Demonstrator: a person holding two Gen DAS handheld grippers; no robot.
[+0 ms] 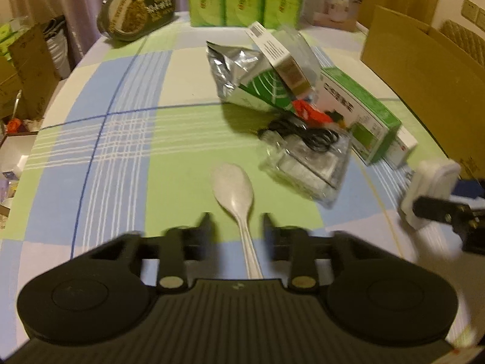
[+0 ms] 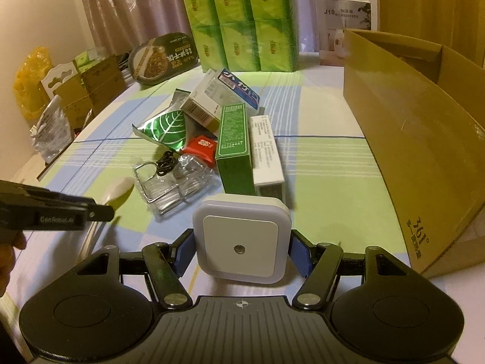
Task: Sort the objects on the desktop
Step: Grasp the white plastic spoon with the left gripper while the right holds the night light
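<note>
My right gripper (image 2: pixel 242 250) is shut on a white square night light (image 2: pixel 241 239) and holds it above the table; the light also shows at the right edge of the left wrist view (image 1: pixel 430 191). My left gripper (image 1: pixel 236 223) is open, its fingers either side of the handle of a white plastic spoon (image 1: pixel 235 194) that lies on the checked tablecloth (image 1: pixel 121 139). The spoon's bowl shows in the right wrist view (image 2: pixel 116 189), partly hidden by the left gripper's finger (image 2: pixel 100 212).
A pile lies mid-table: silver-green foil bag (image 2: pixel 165 132), clear bag with black cable (image 2: pixel 172 182), red packet (image 2: pixel 201 148), green box (image 2: pixel 233 145), white boxes (image 2: pixel 266 154). An open cardboard box (image 2: pixel 424 139) stands right. Green tissue packs (image 2: pixel 242 21) and a noodle bowl (image 2: pixel 162 59) stand behind.
</note>
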